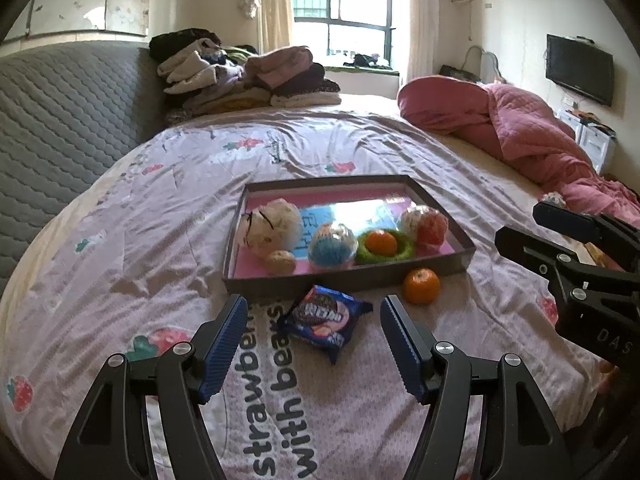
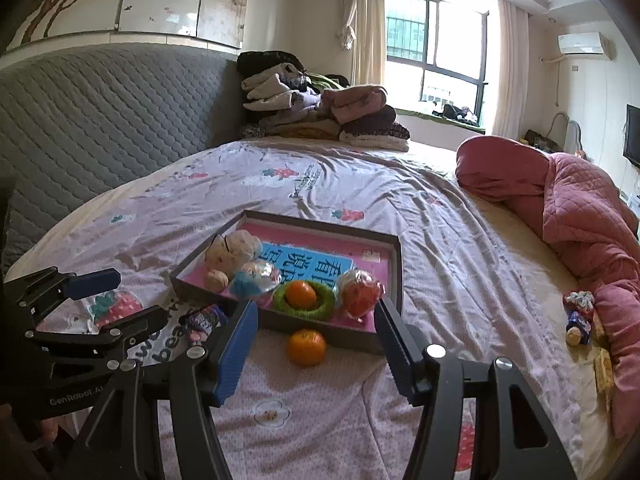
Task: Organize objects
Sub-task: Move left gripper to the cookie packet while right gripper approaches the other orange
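A shallow dark tray point(image 1: 450, 268) point(image 2: 394, 276) with a pink floor lies on the bed. It holds a white plush toy point(image 1: 274, 224), a blue ball point(image 1: 332, 245), a green ring point(image 1: 384, 254) with an orange in it, and a red-white ball point(image 1: 426, 222). A blue snack packet point(image 1: 325, 320) and a loose orange point(image 1: 421, 286) point(image 2: 307, 347) lie just in front of the tray. My left gripper point(image 1: 314, 340) is open, with the packet between its fingers. My right gripper point(image 2: 316, 340) is open, with the orange between its fingers.
The bed has a printed pink sheet point(image 1: 160, 240). A grey quilted headboard point(image 1: 52, 120) is at left. Folded clothes point(image 1: 240, 76) are piled at the far end. A red quilt point(image 2: 580, 216) lies at right, with small snacks point(image 2: 578, 320) beside it.
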Action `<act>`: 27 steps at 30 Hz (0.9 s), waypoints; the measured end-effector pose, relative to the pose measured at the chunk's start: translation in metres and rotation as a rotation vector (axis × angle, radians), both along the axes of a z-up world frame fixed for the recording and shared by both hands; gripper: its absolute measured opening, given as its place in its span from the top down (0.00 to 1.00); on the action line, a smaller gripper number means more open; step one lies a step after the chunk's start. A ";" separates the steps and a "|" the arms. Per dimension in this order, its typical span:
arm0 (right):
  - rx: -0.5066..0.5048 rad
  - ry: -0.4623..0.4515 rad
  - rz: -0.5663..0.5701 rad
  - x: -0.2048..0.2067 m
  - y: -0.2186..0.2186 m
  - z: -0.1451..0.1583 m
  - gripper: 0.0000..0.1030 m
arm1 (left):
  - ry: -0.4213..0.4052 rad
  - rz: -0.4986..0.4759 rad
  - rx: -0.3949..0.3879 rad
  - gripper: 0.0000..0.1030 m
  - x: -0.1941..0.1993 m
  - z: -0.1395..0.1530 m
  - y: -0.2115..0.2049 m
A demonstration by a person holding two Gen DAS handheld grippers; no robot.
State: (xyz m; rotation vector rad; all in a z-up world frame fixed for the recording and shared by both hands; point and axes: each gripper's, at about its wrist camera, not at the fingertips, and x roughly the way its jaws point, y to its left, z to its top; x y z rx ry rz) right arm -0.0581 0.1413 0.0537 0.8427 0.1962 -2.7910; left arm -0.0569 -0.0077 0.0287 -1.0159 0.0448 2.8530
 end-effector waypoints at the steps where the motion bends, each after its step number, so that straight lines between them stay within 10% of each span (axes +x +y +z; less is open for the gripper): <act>1: 0.001 -0.003 0.001 0.001 0.000 -0.001 0.42 | -0.004 -0.002 -0.005 0.32 0.001 -0.003 0.000; 27: 0.022 -0.113 0.004 -0.018 -0.006 -0.052 0.42 | -0.108 -0.021 -0.016 0.32 -0.015 -0.058 0.000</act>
